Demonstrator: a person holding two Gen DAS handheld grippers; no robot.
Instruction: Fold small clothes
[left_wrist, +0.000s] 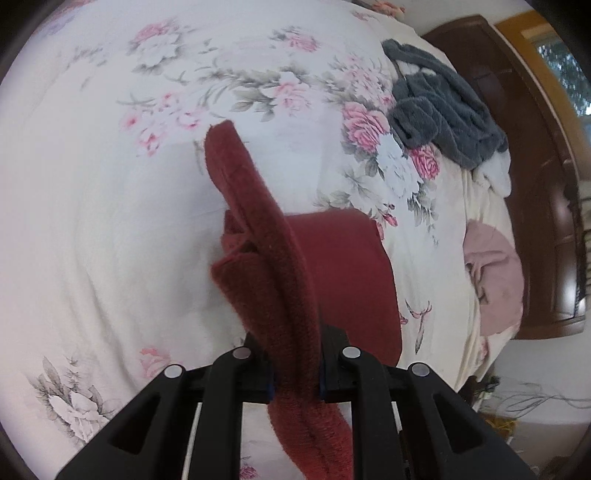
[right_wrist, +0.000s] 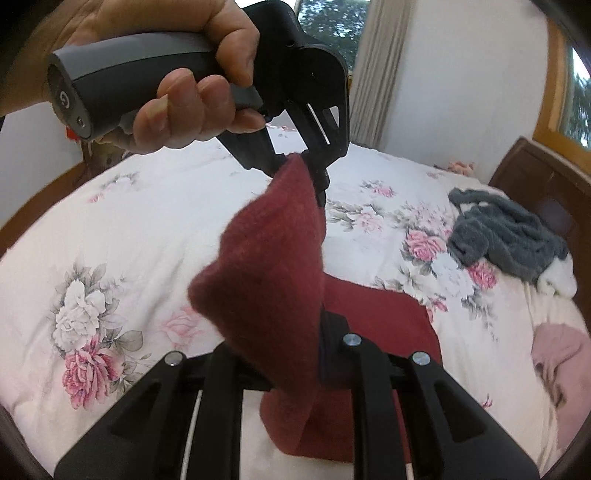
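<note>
A dark red fleece garment (left_wrist: 266, 236) is lifted off the floral bedspread (left_wrist: 110, 221), with its lower part (left_wrist: 347, 266) still lying flat on the bed. My left gripper (left_wrist: 295, 373) is shut on a thick folded edge of it. In the right wrist view the same red garment (right_wrist: 269, 280) stretches between both tools. My right gripper (right_wrist: 295, 365) is shut on its near edge. Farther off, the left gripper (right_wrist: 299, 166), held by a person's hand (right_wrist: 192, 107), pinches the garment's top corner.
A grey fleece garment (right_wrist: 506, 236) lies crumpled at the right of the bed beside a white cloth (right_wrist: 557, 280). A pink garment (right_wrist: 561, 362) sits near the right edge. A dark wooden headboard (left_wrist: 535, 184) borders that side. Cables (left_wrist: 535, 402) lie on the floor.
</note>
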